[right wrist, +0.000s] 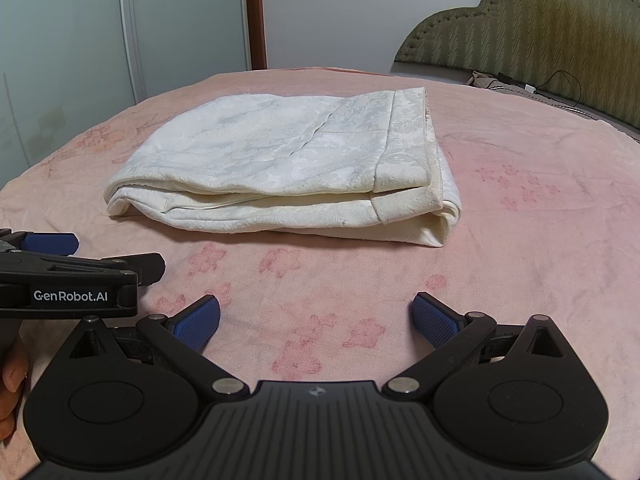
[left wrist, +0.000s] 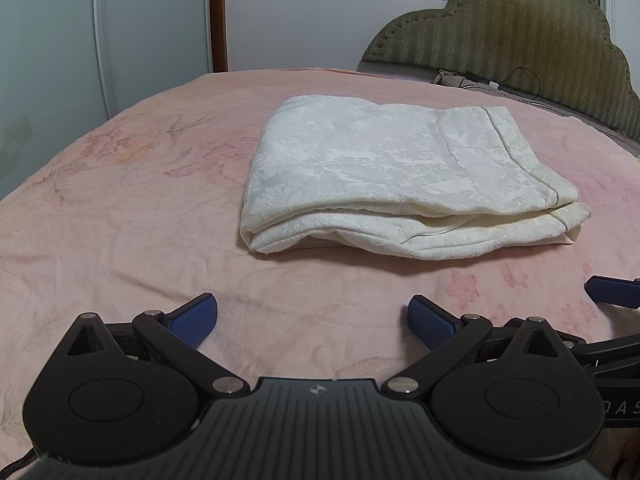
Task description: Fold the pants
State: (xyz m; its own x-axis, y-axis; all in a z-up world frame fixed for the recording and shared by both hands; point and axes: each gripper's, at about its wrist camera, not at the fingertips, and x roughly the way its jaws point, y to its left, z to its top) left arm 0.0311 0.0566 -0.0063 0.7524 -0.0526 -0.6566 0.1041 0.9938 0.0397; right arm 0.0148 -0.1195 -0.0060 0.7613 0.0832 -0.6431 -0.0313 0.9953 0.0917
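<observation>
Folded pants on bed; both tools empty, spread wide.

White patterned pants [left wrist: 400, 176] lie folded in a flat stack of layers on the pink floral bedspread [left wrist: 120, 208], toward the middle of the bed, apart from both tools. Left tool [left wrist: 313, 322]: blue pads wide apart, nothing between them, low over the bedspread on the near side of the pants. Right tool [right wrist: 316, 320]: same, wide and empty, just beside the left. Padded headboard [right wrist: 540, 32] far right.
</observation>
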